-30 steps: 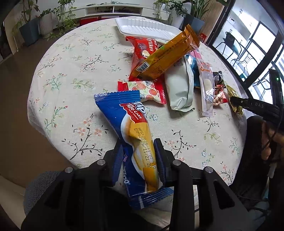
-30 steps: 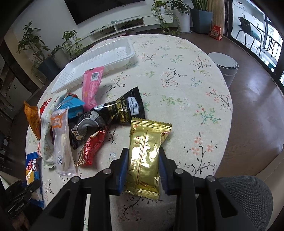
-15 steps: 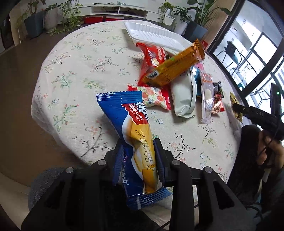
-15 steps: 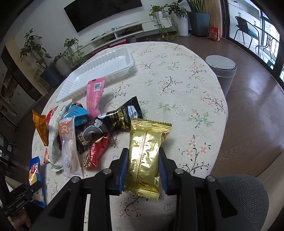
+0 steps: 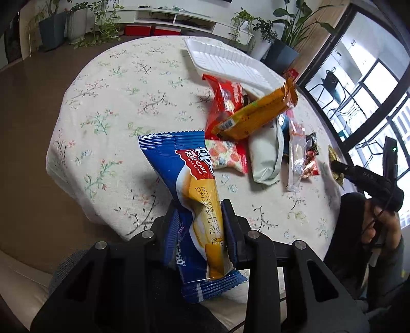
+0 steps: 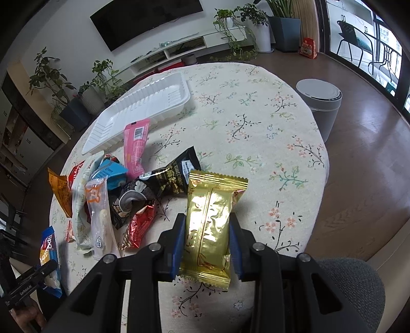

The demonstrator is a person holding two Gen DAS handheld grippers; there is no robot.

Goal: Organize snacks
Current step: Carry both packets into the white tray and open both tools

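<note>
Two grippers each clamp a snack above a round table (image 6: 269, 107) draped in a floral cloth; behind it stand potted plants, a low white media shelf and a wall television (image 6: 146, 20), with a grey lidded bin (image 6: 320, 100) on the wood floor at three o'clock in the right wrist view and tall windows beyond. The left gripper (image 5: 200, 225) is closed on a blue roll cake packet (image 5: 194, 199) reading "MINI ROLL CAKE, MILK CREAM", its brand name partly cut off; a printed date is only half legible. The right gripper (image 6: 206, 246) pinches a gold foil packet (image 6: 208, 220) whose print cannot be read. Toward eleven o'clock lies a white tray (image 6: 143, 107); between it and the grippers sits a heap of snacks (image 6: 115, 189), overlapping so that several wrappers are hidden; the black packet's lettering is too warped to read.
</note>
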